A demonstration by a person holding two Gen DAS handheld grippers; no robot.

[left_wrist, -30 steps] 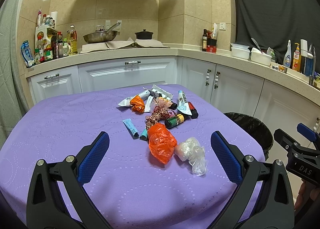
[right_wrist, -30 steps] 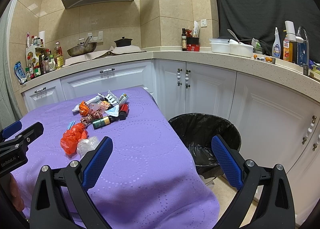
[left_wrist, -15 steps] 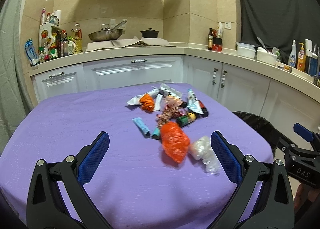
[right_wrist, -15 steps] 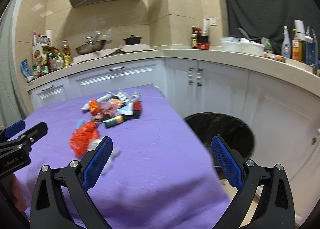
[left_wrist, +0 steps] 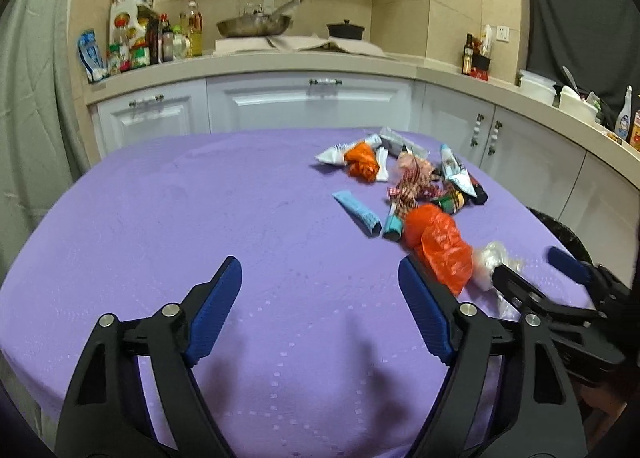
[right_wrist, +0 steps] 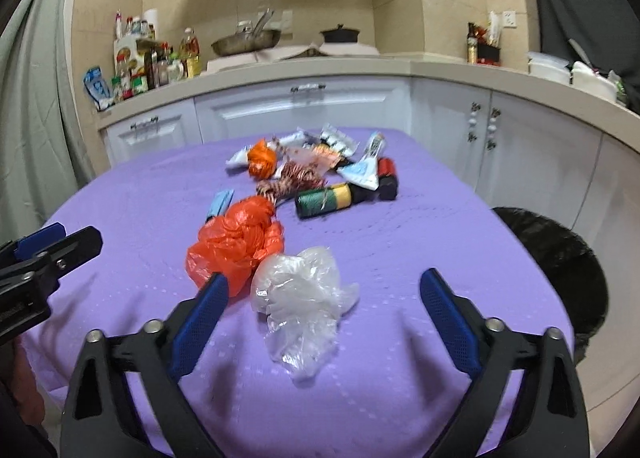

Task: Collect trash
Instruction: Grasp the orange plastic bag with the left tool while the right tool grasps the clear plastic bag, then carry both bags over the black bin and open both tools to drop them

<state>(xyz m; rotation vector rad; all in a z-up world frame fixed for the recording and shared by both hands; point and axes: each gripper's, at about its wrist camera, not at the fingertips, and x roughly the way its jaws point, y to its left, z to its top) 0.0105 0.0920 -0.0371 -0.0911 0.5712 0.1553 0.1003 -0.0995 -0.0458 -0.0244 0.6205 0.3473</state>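
Note:
A pile of trash lies on the purple table [right_wrist: 420, 234]: a clear crumpled plastic bag [right_wrist: 304, 298], a large orange plastic bag [right_wrist: 236, 242], a green and yellow bottle [right_wrist: 324, 200], a small orange bag [right_wrist: 262, 162], tubes and wrappers. My right gripper [right_wrist: 324, 294] is open, its jaws either side of the clear bag, just above the table. My left gripper [left_wrist: 320, 290] is open and empty over bare cloth, left of the orange bag [left_wrist: 440, 246]. The right gripper also shows in the left wrist view [left_wrist: 536, 270].
A black-lined trash bin [right_wrist: 560, 258] stands on the floor right of the table. White cabinets and a counter [right_wrist: 400, 70] with bottles, a pan and a pot run behind. A grey curtain [right_wrist: 32, 118] hangs at left.
My right gripper has swung left from the bin side to over the table, now around the clear bag. My left gripper has shifted left, so the trash pile sits to its right.

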